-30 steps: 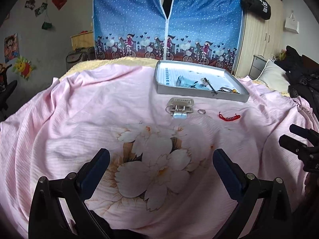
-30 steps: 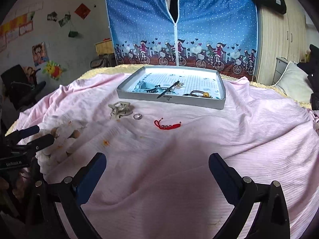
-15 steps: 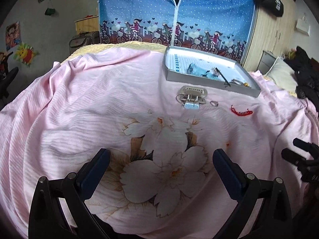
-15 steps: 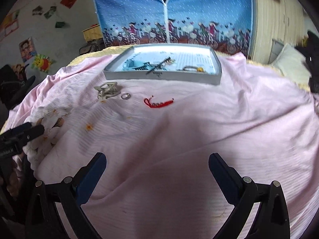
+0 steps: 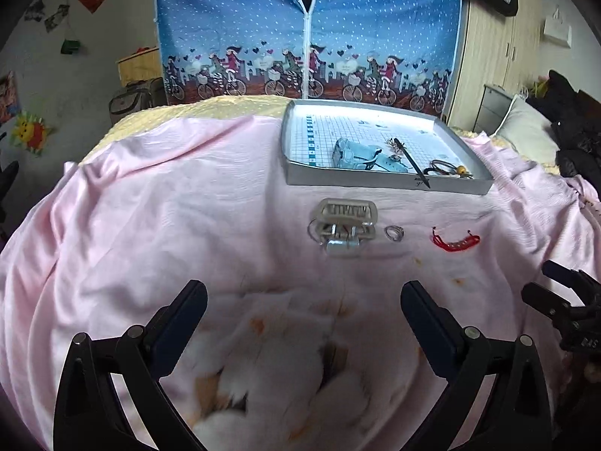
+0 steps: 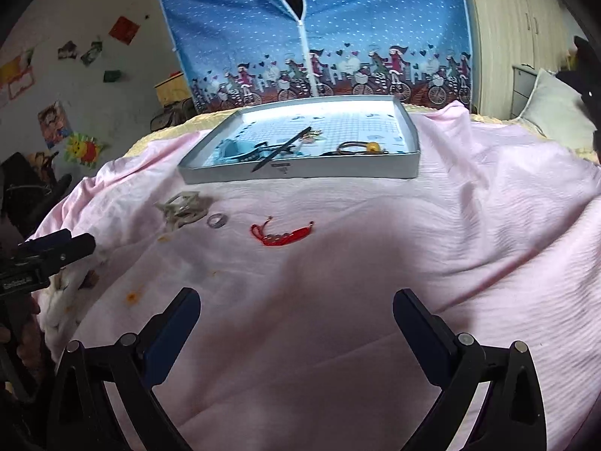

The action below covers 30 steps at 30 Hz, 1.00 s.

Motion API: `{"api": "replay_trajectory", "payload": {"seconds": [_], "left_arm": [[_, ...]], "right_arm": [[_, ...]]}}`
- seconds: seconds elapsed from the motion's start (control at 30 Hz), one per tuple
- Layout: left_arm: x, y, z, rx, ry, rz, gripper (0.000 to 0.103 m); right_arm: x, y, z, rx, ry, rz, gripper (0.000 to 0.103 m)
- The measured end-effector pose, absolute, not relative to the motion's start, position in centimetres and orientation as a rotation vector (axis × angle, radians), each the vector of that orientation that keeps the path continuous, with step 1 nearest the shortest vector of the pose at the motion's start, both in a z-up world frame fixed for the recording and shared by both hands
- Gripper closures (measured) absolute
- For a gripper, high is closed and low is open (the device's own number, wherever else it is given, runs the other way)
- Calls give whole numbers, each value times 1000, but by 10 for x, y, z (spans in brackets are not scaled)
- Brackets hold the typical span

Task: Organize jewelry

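On the pink bedsheet lie a clear hair clip (image 5: 345,225) (image 6: 184,208), a small silver ring (image 5: 393,233) (image 6: 217,220) and a red beaded bracelet (image 5: 454,242) (image 6: 283,232), in a row from left to right. Behind them stands a grey tray (image 5: 375,182) (image 6: 300,173) holding a pale blue piece, a black stick and a dark hair tie with a yellow bead. My left gripper (image 5: 303,304) is open, well short of the clip. Open too, my right gripper (image 6: 296,306) hovers short of the bracelet. Neither holds anything.
The bed is covered by a pink sheet with a big flower print (image 5: 270,357). A blue fabric wardrobe (image 5: 308,30) stands behind the bed, a wooden cupboard (image 5: 496,37) and a pillow (image 5: 526,139) at the right, dark clothes (image 5: 574,131) beyond.
Both grippers have moved forward over the sheet toward the jewelry, which looks larger and nearer. Their jaws stay open. The items have not moved.
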<state>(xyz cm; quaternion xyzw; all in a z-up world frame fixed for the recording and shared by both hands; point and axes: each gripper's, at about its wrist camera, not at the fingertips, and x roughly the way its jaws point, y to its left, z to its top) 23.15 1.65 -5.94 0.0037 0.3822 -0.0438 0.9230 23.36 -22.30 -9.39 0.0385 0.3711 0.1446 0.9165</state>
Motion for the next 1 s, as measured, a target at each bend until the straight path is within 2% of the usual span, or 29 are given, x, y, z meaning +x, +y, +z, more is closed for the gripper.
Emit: {"api": "replay_trajectory", "payload": {"seconds": [0.53,0.87,0.97,1.0], "left_arm": [[312,1,-85,77,761,-141,2],[331,3,-98,47,787,-218,3],[334,5,-99,22,798,-248,8],[335,4,-100,14,810,-257,16]], "right_arm": [[281,-208,-103,-36,666,348,0],[324,-201,-128,-2,800,464,0],[327,-196,-130,-49,813,443,0],[328,-193,-131,-72,816,436,0]]}}
